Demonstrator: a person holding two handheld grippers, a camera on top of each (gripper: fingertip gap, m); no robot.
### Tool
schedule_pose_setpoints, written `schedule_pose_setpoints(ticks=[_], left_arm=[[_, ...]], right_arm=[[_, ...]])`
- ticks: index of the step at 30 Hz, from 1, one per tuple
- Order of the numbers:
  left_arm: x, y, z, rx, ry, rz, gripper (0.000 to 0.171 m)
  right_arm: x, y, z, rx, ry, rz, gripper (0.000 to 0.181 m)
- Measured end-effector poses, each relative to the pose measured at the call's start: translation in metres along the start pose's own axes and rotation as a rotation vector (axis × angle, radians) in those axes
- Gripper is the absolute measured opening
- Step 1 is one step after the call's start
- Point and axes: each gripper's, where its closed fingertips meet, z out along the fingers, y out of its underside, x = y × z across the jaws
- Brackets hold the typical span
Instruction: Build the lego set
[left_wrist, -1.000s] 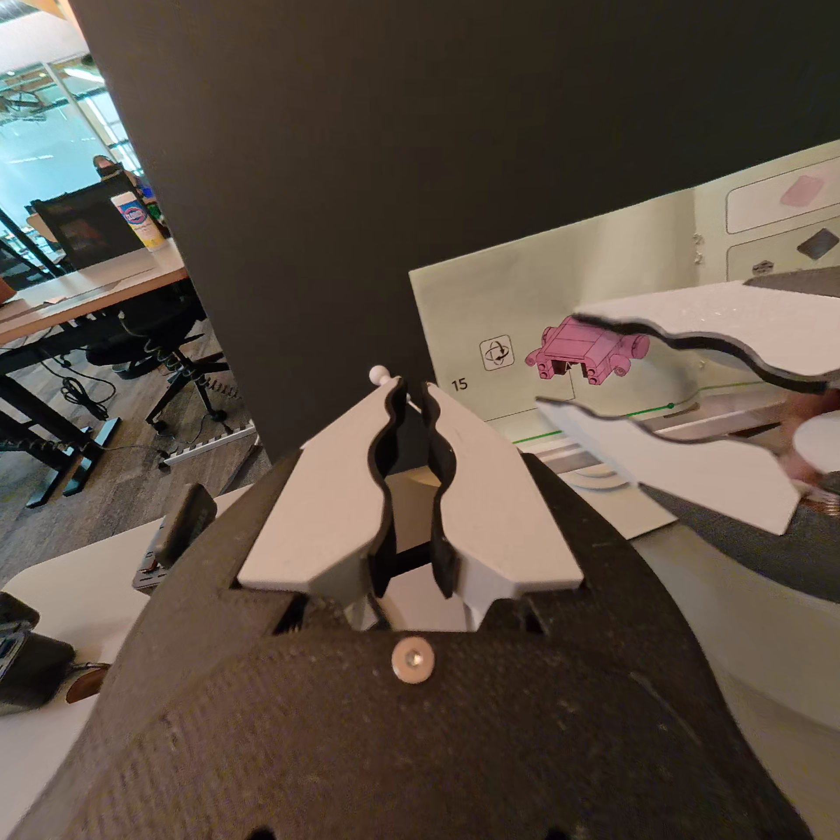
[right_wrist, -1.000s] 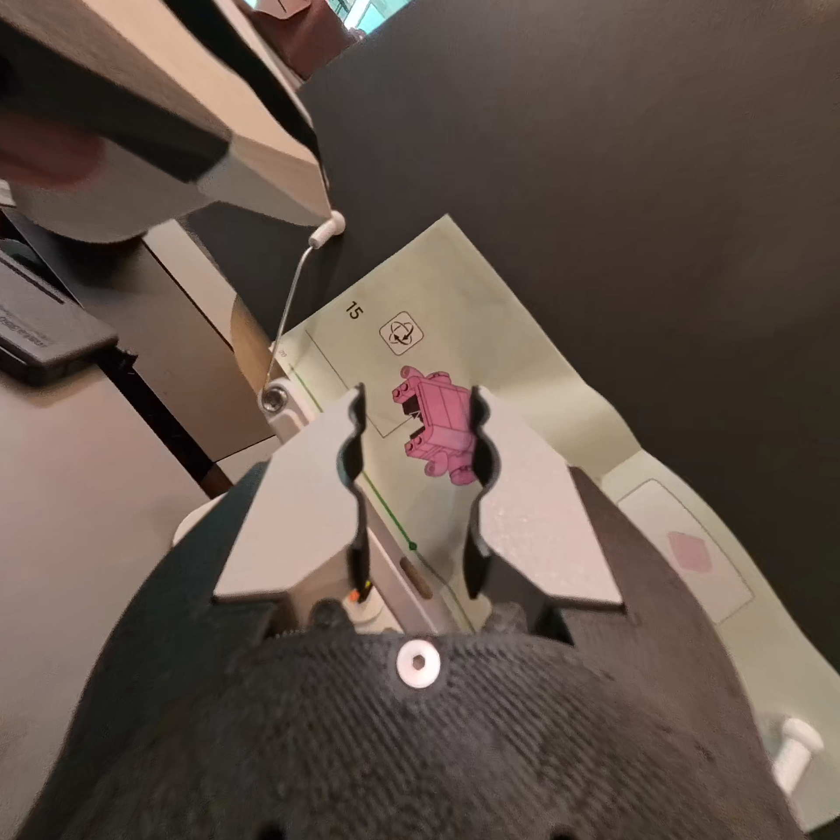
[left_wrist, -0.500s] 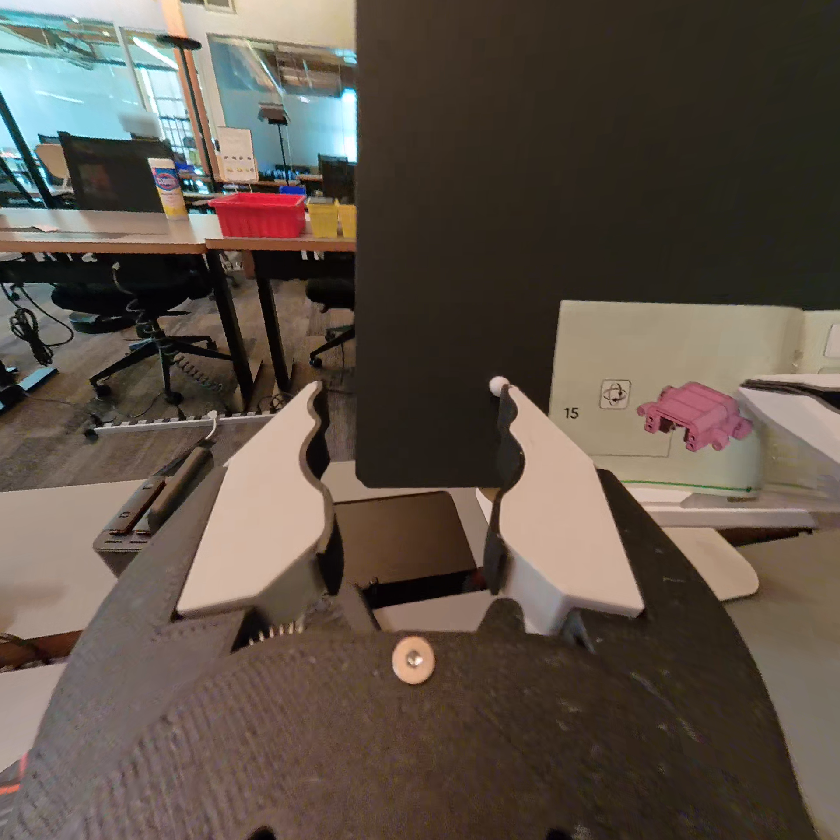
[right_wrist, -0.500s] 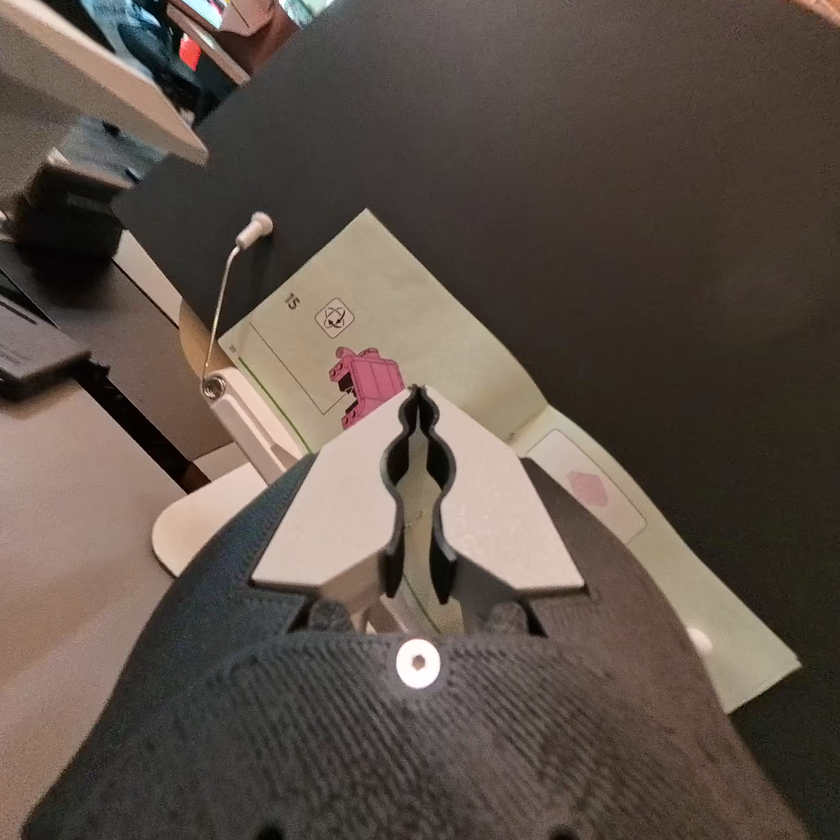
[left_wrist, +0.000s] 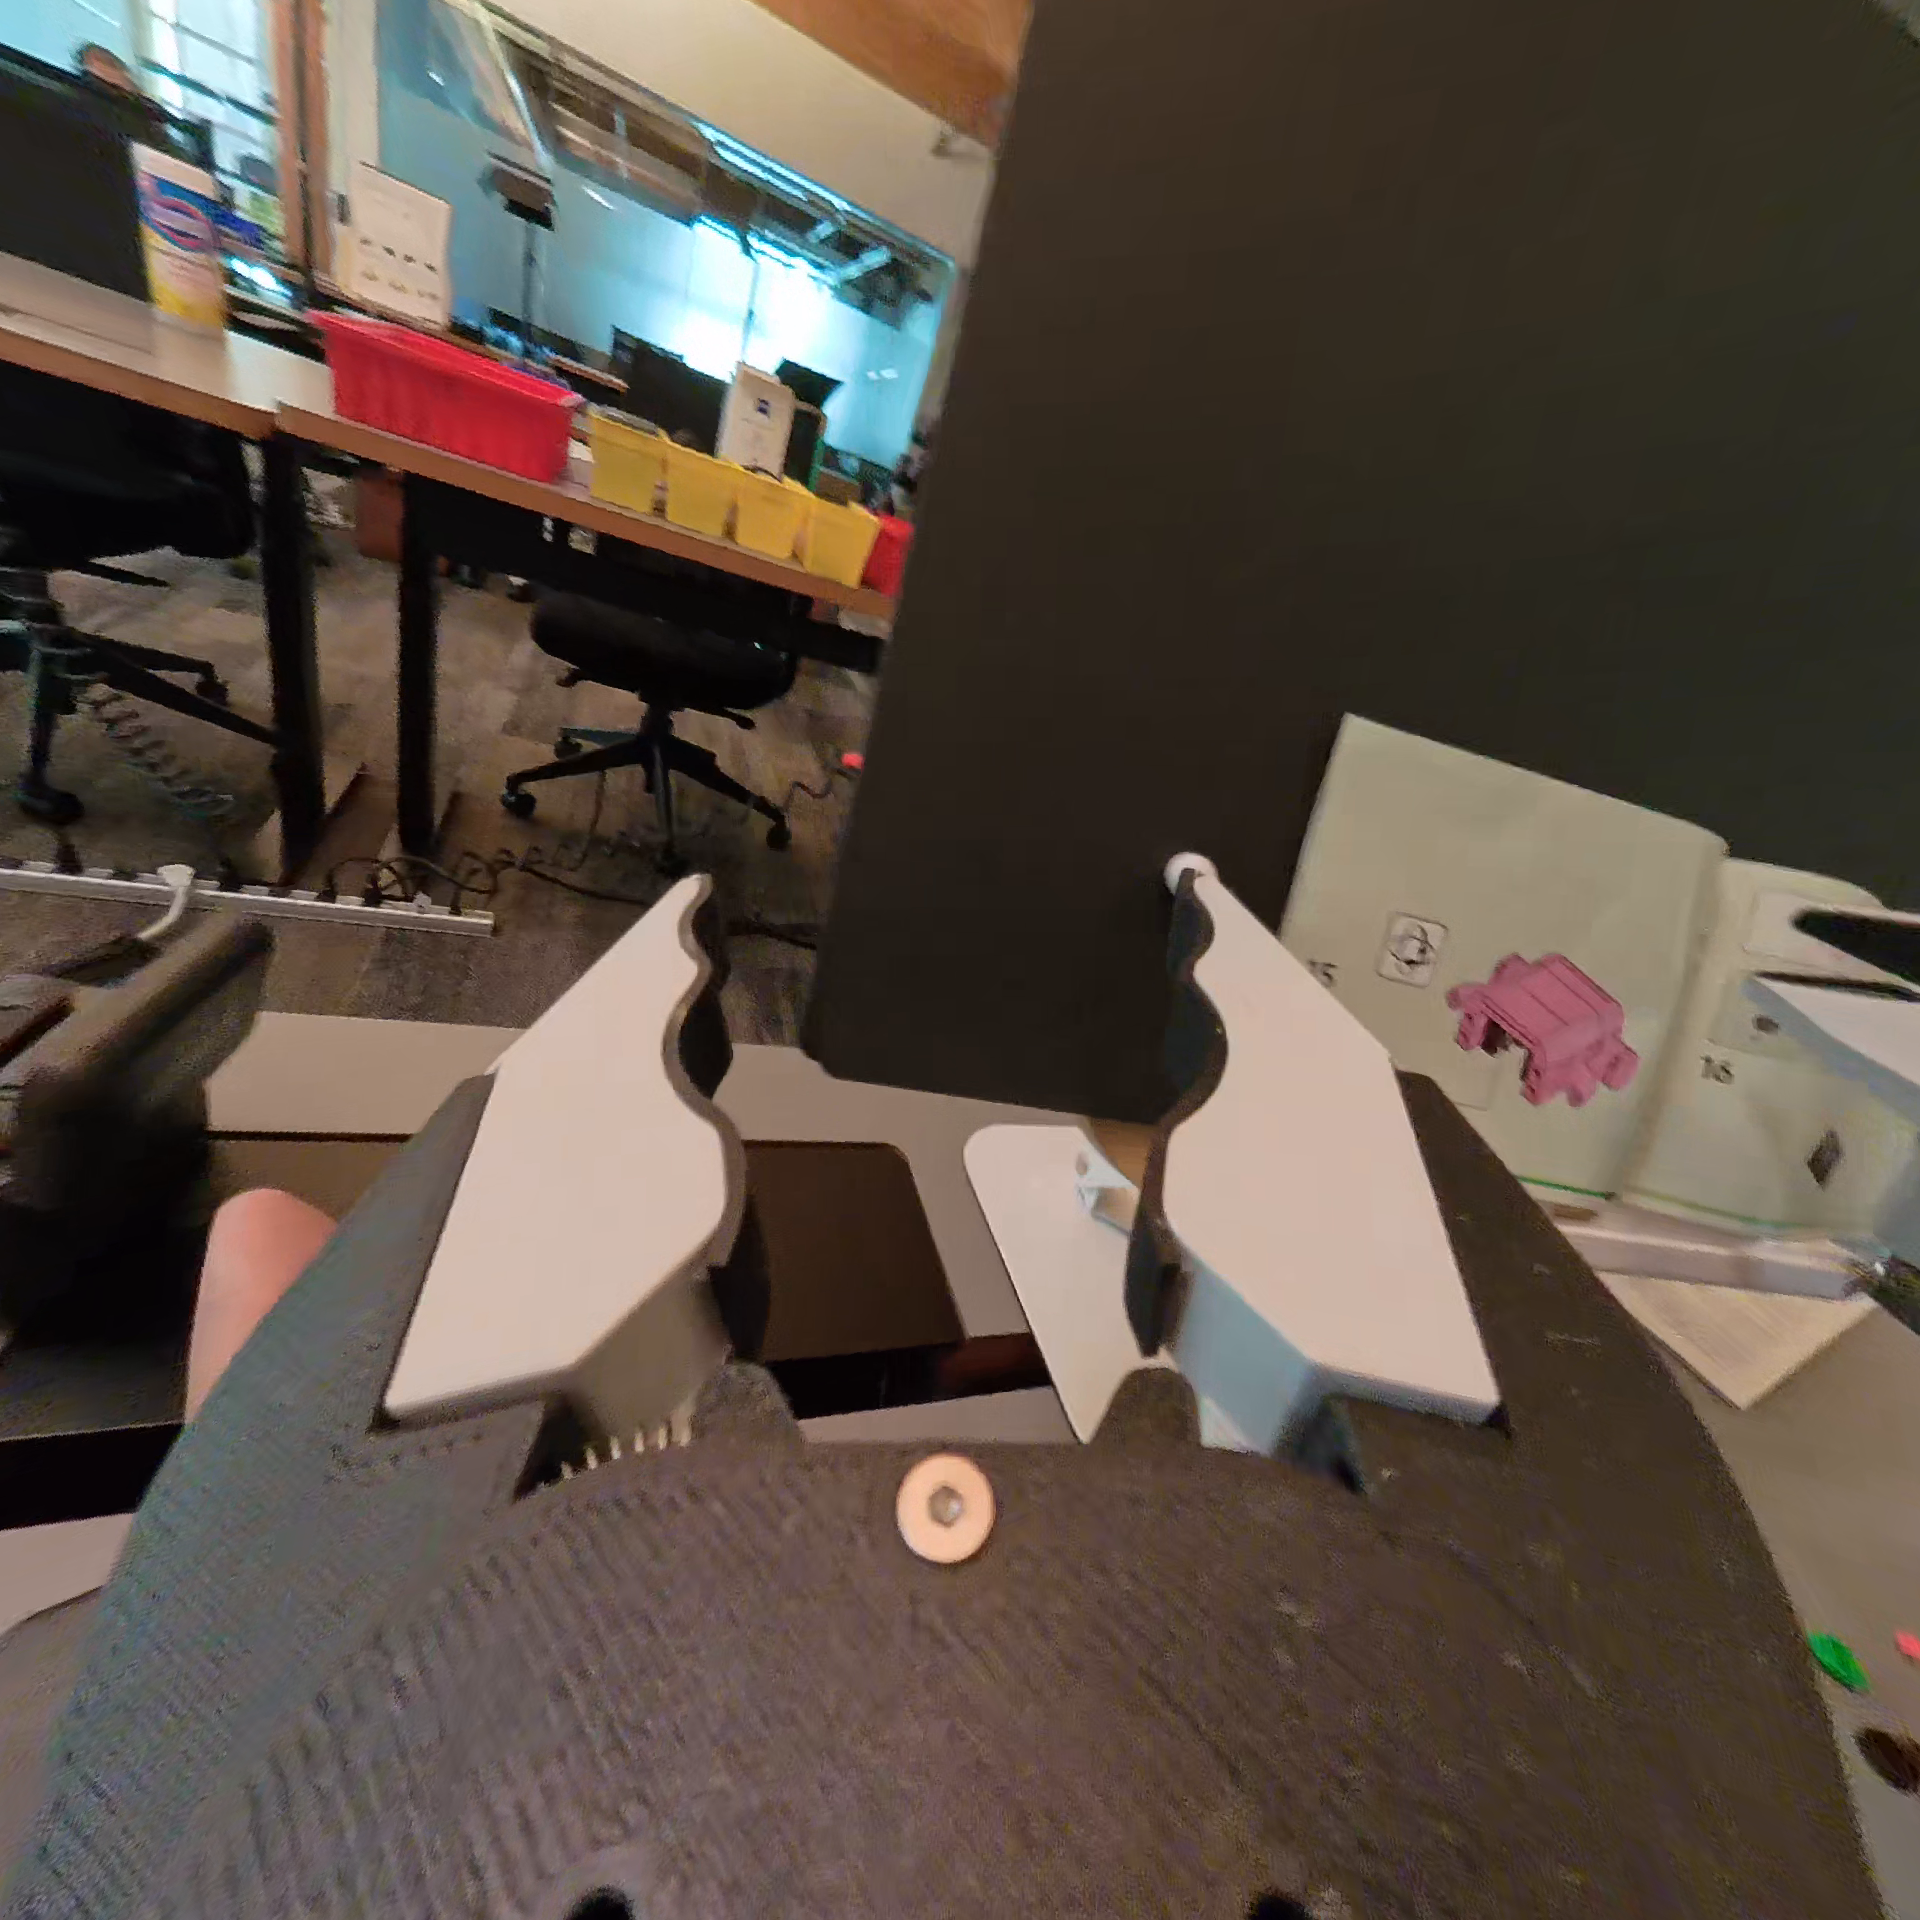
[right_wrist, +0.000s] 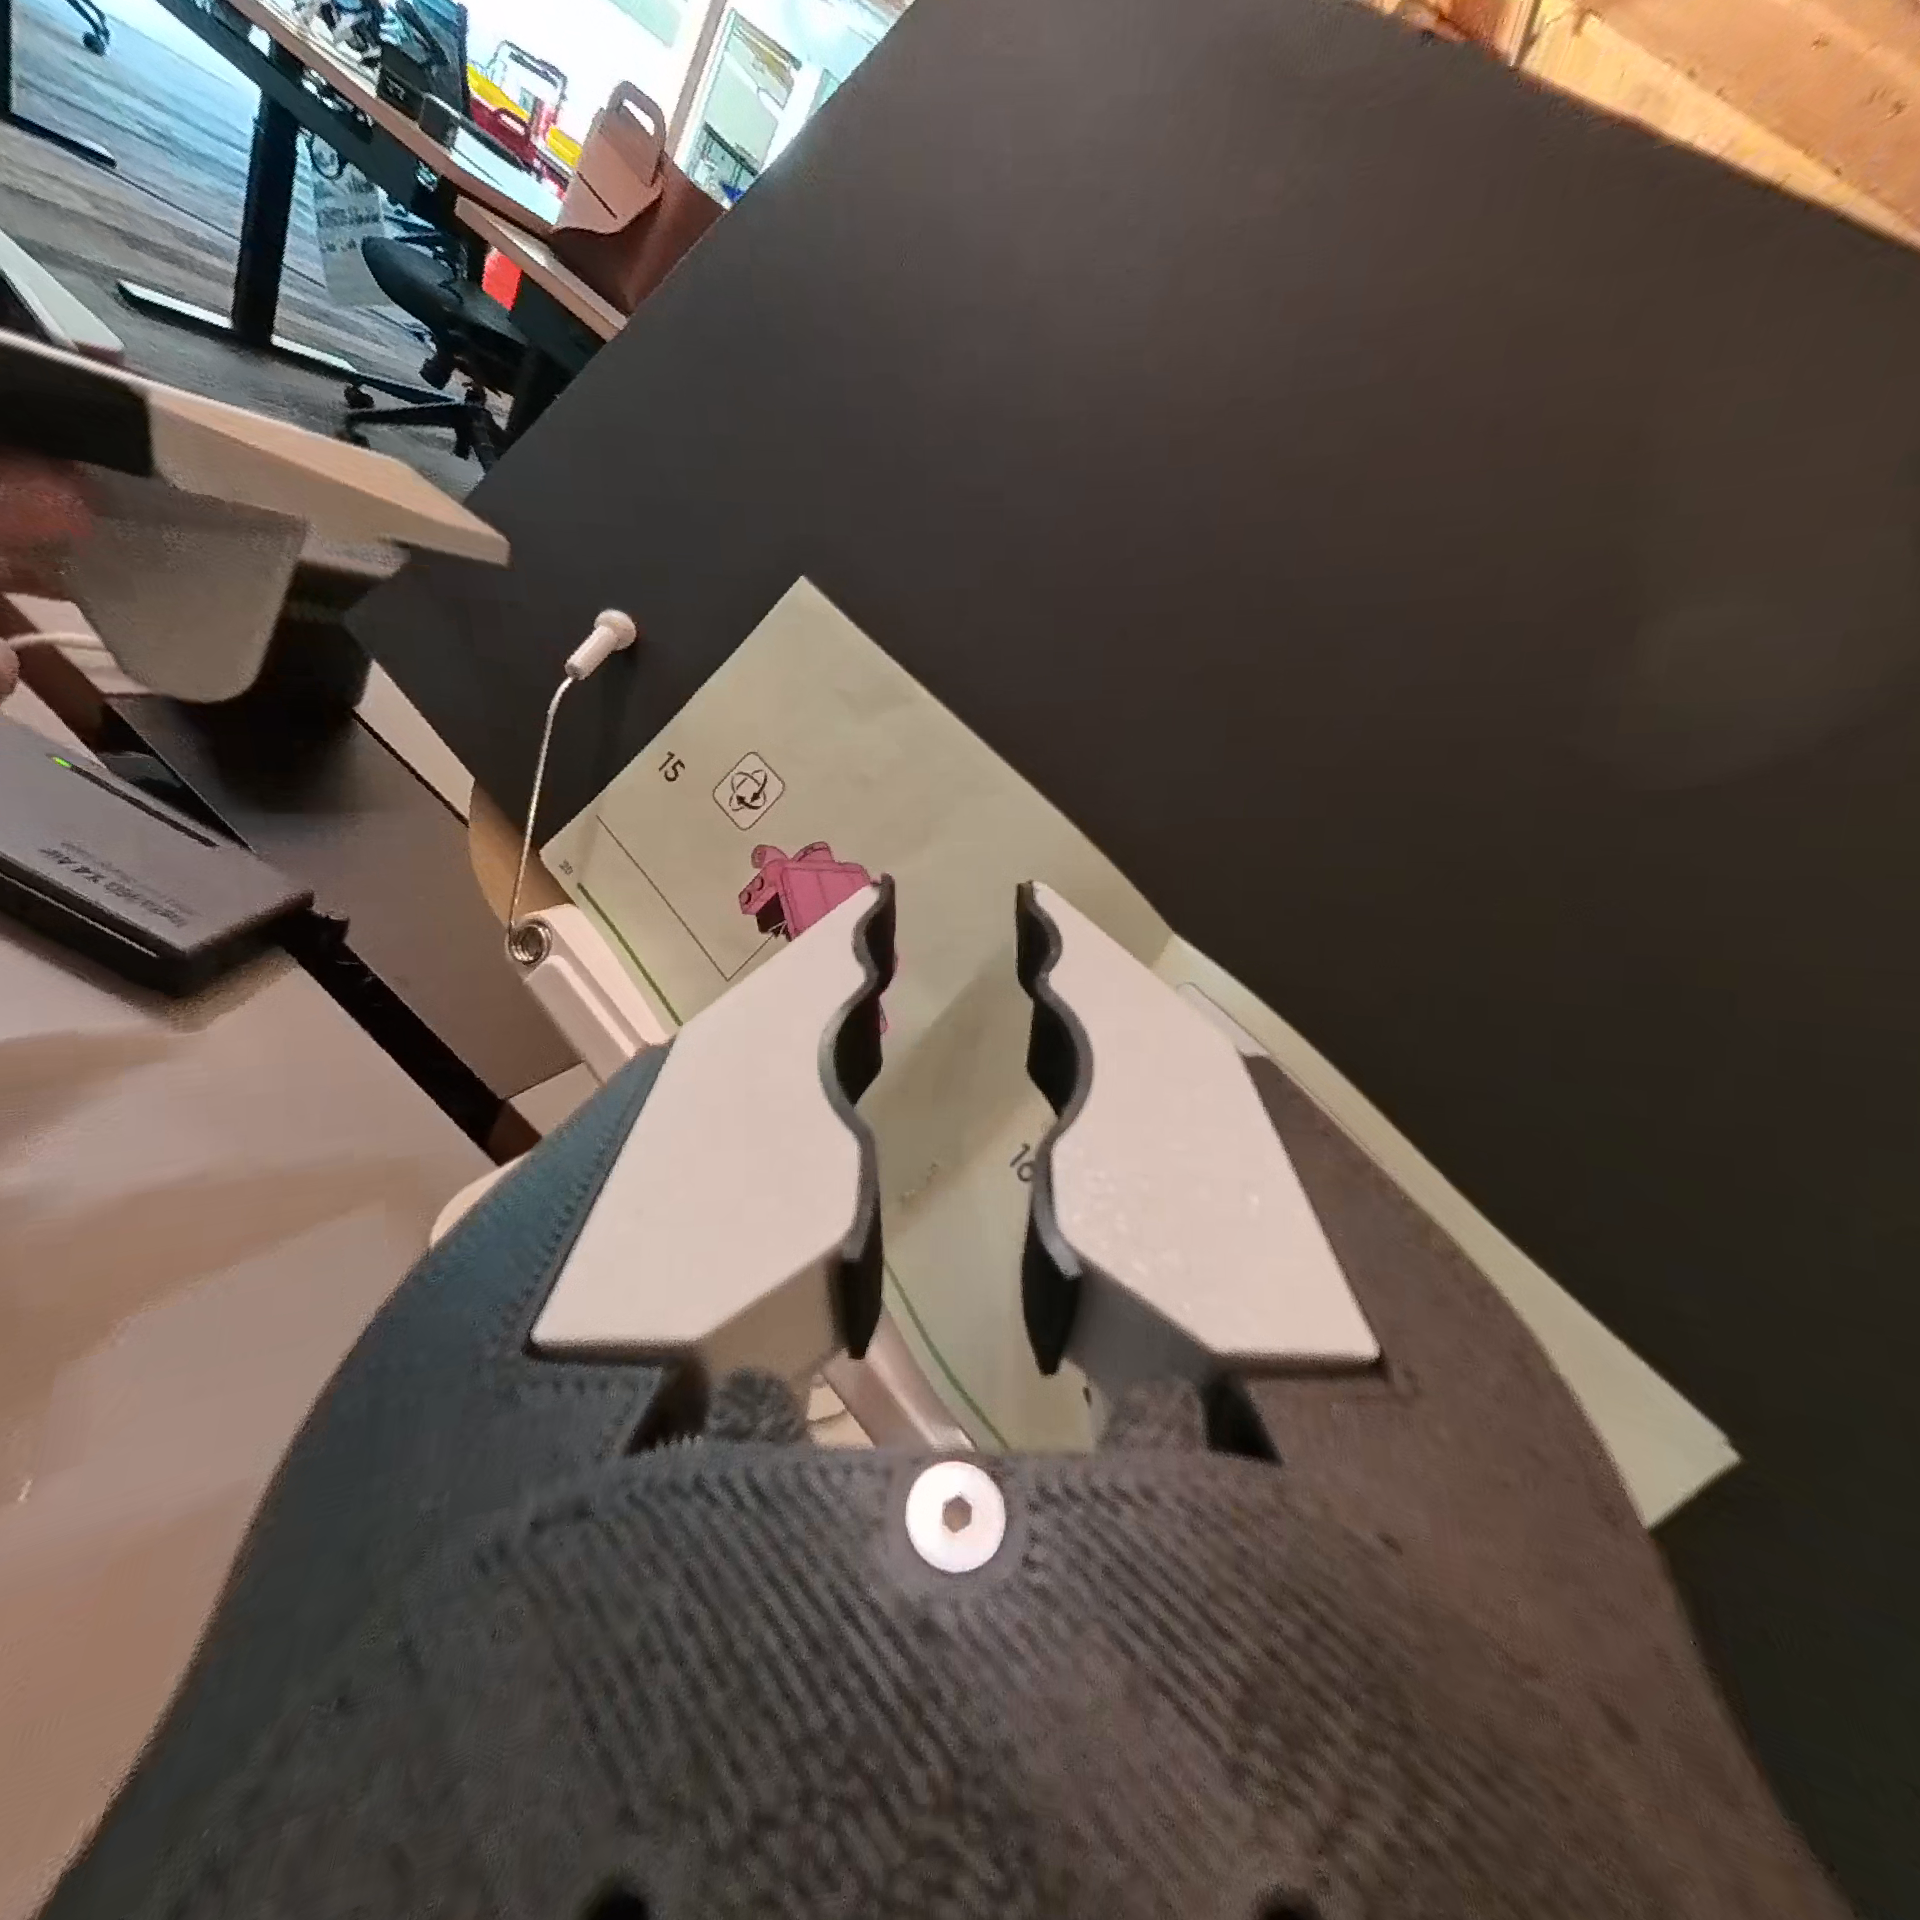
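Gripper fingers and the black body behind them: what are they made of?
The fingers look like matte pale-grey plastic with dark wavy inner pads, maybe rubber. The body looks like 3D-printed black plastic, judging by its fine ridged layer lines. One metal-looking screw sits in it.

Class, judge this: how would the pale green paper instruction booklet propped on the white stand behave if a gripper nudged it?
The pale green paper instruction booklet is thin, so probably light and floppy. It only leans on the white stand, so it may slide or tip.
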Motion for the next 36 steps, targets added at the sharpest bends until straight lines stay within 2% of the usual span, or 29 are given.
schedule_pose_setpoints(ticks=[3, 5, 9, 10, 11, 12, 13, 16, 18, 20, 23, 24, 25, 26, 29, 30, 33, 34, 36], left_arm=[[-0.007, 0.003, -0.001, -0.006, -0.001, 0.005, 0.093], [0.006, 0.022, 0.004, -0.115, 0.085, -0.014, 0.088], [0.021, 0.058, 0.013, -0.29, 0.145, -0.016, 0.111], [0.024, 0.066, 0.012, -0.325, 0.162, 0.018, 0.103], [0.043, 0.077, 0.005, -0.383, 0.295, 0.058, 0.042], [0.058, 0.085, 0.0, -0.433, 0.38, 0.042, 0.042], [0.065, 0.091, -0.003, -0.477, 0.409, 0.043, 0.047], [0.07, 0.101, -0.008, -0.528, 0.433, 0.144, 0.026], [0.084, 0.099, -0.016, -0.53, 0.517, 0.125, 0.019], [0.084, 0.093, -0.014, -0.505, 0.513, 0.09, 0.022], [0.065, 0.091, -0.01, -0.5, 0.446, 0.002, 0.009], [0.062, 0.089, -0.011, -0.499, 0.453, -0.06, 0.012], [0.058, 0.088, -0.011, -0.497, 0.452, -0.125, 0.032], [0.052, 0.087, -0.01, -0.493, 0.438, -0.172, 0.044], [0.02, 0.075, 0.001, -0.415, 0.296, -0.264, 0.093], [0.015, 0.065, 0.004, -0.355, 0.281, -0.301, 0.097], [0.023, 0.033, 0.006, -0.147, 0.368, -0.444, 0.098], [0.026, 0.028, 0.005, -0.118, 0.4, -0.497, 0.105], [0.034, 0.024, 0.003, -0.106, 0.487, -0.6, 0.105]], right_arm=[[0.003, -0.002, -0.003, 0.006, 0.004, -0.001, 0.022], [0.004, -0.002, -0.004, 0.005, 0.006, -0.006, 0.021], [0.006, -0.003, -0.007, 0.001, 0.011, -0.018, 0.022], [0.008, -0.003, -0.008, 0.002, 0.014, -0.021, 0.022], [0.009, -0.004, -0.009, 0.002, 0.016, -0.022, 0.021], [0.01, -0.004, -0.01, 0.003, 0.018, -0.021, 0.022], [0.012, -0.004, -0.011, 0.003, 0.019, -0.019, 0.022], [0.014, -0.005, -0.012, 0.006, 0.022, -0.015, 0.022], [0.015, -0.005, -0.013, 0.006, 0.025, -0.019, 0.022], [0.017, -0.006, -0.014, 0.006, 0.028, -0.023, 0.022], [0.018, -0.007, -0.016, 0.011, 0.031, -0.023, 0.022], [0.019, -0.008, -0.016, 0.013, 0.032, -0.023, 0.022], [0.019, -0.009, -0.017, 0.015, 0.033, -0.023, 0.022], [0.019, -0.01, -0.017, 0.017, 0.034, -0.024, 0.022], [0.019, -0.011, -0.018, 0.02, 0.034, -0.027, 0.022], [0.019, -0.011, -0.018, 0.021, 0.033, -0.029, 0.022], [0.017, -0.012, -0.018, 0.021, 0.031, -0.037, 0.022], [0.016, -0.012, -0.018, 0.021, 0.029, -0.04, 0.022], [0.016, -0.013, -0.018, 0.022, 0.028, -0.045, 0.022]])
